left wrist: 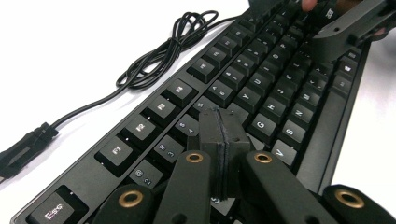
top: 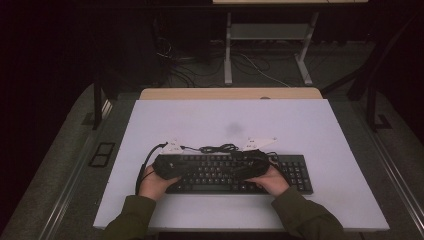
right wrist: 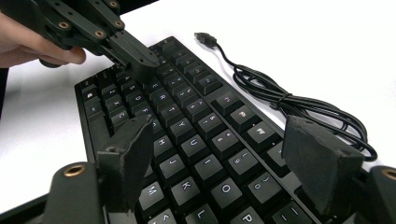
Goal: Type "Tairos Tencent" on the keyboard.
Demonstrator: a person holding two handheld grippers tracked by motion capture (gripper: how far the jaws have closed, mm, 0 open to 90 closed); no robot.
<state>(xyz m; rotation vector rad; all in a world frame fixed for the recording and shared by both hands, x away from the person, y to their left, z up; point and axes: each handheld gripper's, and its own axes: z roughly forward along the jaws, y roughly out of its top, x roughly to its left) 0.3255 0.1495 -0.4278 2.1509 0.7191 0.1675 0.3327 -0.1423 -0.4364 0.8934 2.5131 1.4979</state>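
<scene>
White desk [top: 310, 200] carries our black keyboard [top: 295, 170] toward six o'clock, its coiled cable [top: 218, 148] at twelve. We hold the left tool [left wrist: 221, 122] pressed together over the keys, the right tool [right wrist: 219, 163] spread wide above them.

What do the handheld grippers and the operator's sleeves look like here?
Both the left gripper and the right gripper are matte black linkage arms with brass-coloured pivot rivets and blocky black pads. A black cable trails from the left one. White three-cornered plates sit on top. Sleeves are olive green.

White table mat [top: 310, 200], desk frame [top: 270, 32] beyond
</scene>
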